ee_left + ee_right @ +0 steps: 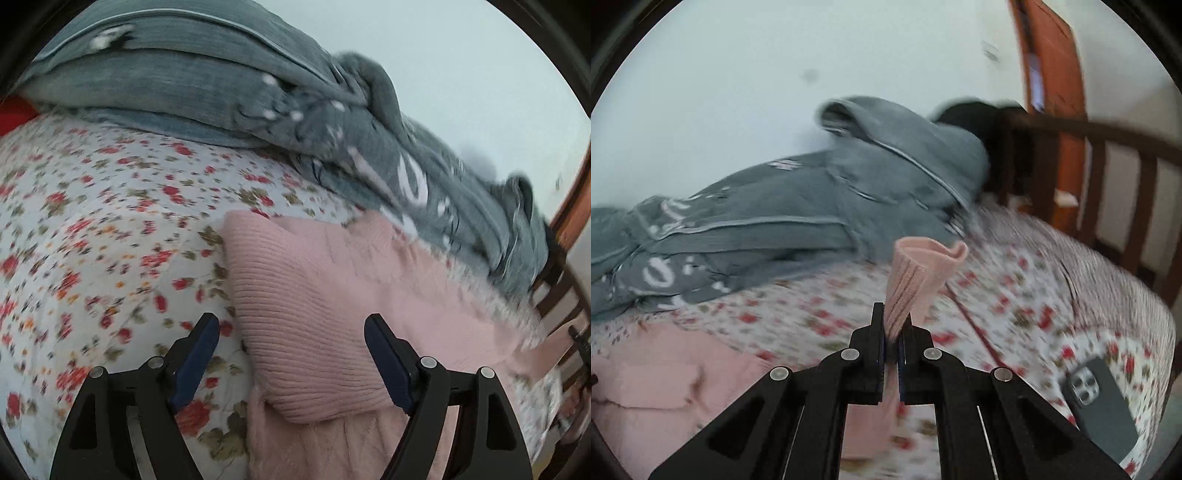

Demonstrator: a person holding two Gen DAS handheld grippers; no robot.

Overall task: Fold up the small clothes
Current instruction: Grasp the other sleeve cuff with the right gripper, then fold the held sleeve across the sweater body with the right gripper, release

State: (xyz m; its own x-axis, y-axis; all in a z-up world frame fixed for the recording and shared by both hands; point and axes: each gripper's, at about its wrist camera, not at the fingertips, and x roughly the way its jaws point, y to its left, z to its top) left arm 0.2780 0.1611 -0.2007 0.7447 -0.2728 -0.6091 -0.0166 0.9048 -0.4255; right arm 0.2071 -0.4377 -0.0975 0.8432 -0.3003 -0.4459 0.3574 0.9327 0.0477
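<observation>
A pink knitted garment (424,295) lies on the floral bedsheet (92,221). One ribbed part of it (303,314) is folded over and lies between the fingers of my left gripper (291,339), which is open; its pads are not pressing on the knit. In the right wrist view my right gripper (894,328) is shut on a ribbed pink cuff (919,273), which sticks up from the jaws above the bed. The rest of the pink garment (665,376) lies at the lower left of that view.
A rumpled grey quilt (184,74) (775,206) lies along the wall side of the bed. A dark phone (1100,402) rests on the sheet at the right. A wooden bed rail (1108,177) and an orange door (1052,55) stand behind it.
</observation>
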